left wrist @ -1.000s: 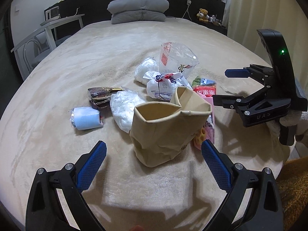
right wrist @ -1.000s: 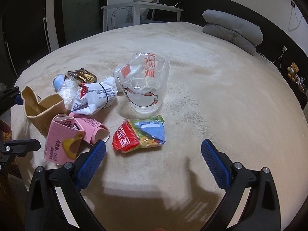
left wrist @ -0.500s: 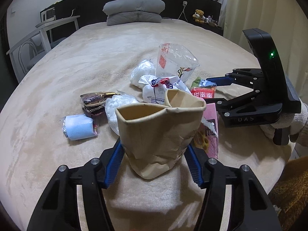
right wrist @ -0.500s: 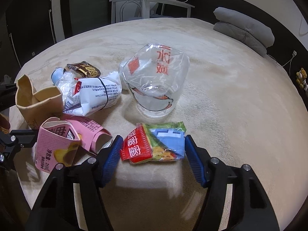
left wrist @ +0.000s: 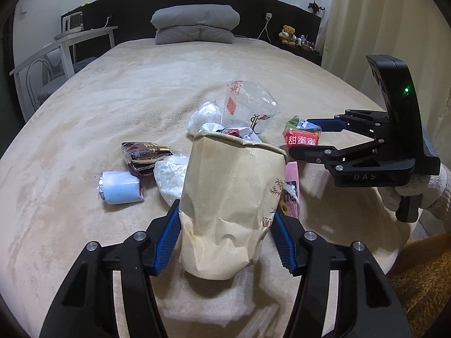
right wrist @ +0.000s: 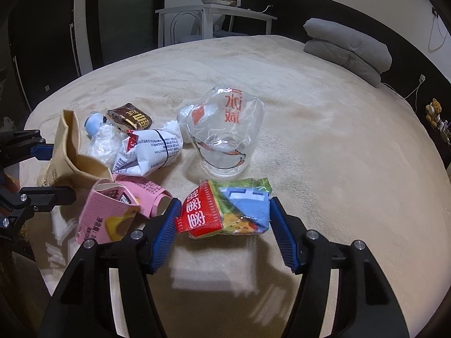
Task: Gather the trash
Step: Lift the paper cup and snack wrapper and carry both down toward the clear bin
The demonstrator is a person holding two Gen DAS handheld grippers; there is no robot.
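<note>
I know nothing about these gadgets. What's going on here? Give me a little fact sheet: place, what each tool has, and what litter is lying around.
Place: beige bed cover, grey pillows at the far end
Left tool: closed on a crumpled brown paper bag, standing upright
Right tool: closed around a red, green and blue snack packet
Loose litter: clear plastic cup, pink carton, white printed wrapper, brown wrapper, pale blue roll

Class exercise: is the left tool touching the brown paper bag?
Touching. The left wrist view shows the left tool with both blue pads pressed against the sides of the brown paper bag.
</note>
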